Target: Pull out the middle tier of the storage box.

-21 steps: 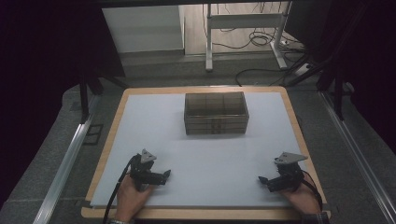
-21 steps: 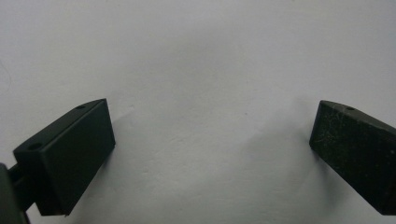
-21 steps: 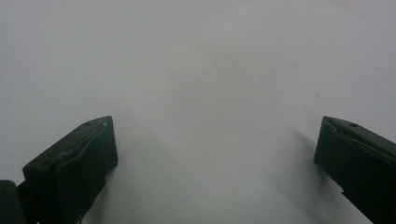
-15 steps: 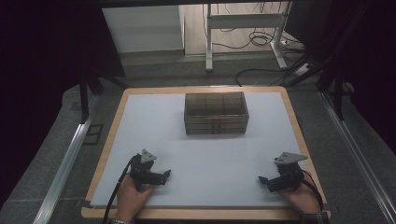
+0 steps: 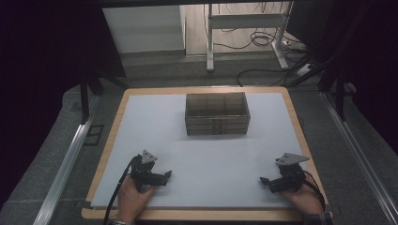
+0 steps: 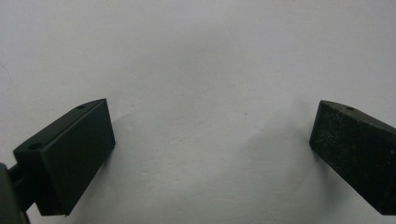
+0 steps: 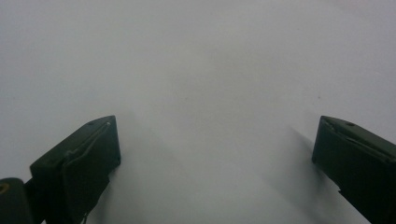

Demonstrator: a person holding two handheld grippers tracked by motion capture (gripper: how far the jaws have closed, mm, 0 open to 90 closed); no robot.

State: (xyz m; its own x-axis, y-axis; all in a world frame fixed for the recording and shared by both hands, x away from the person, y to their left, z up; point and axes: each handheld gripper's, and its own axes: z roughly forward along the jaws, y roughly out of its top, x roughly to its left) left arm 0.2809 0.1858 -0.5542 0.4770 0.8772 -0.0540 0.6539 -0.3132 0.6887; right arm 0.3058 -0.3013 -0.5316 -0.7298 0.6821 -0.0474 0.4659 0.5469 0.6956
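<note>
White sheet material (image 5: 206, 154) covers a wooden-edged table board (image 5: 294, 122), and on its near part both hand-held grippers are rested. The left gripper (image 5: 162, 178) is held low at the near left, the right gripper (image 5: 265, 181) at the near right, well apart from each other. In each gripper view, the two black jaws are seen spread wide with bare white surface between them; nothing is gripped.

A smoky translucent plastic organiser box (image 5: 216, 114), divided into compartments, stands at the middle of the far half, well apart from both grippers. What it contains cannot be told.

Judged from this, work is at a waiting or starting stage. A forward reach to the box would be called for next, with jaws kept apart. Nothing stands in the way. Beyond the table, cables (image 5: 244, 40) and a desk frame (image 5: 244, 21) are seen on the floor.
</note>
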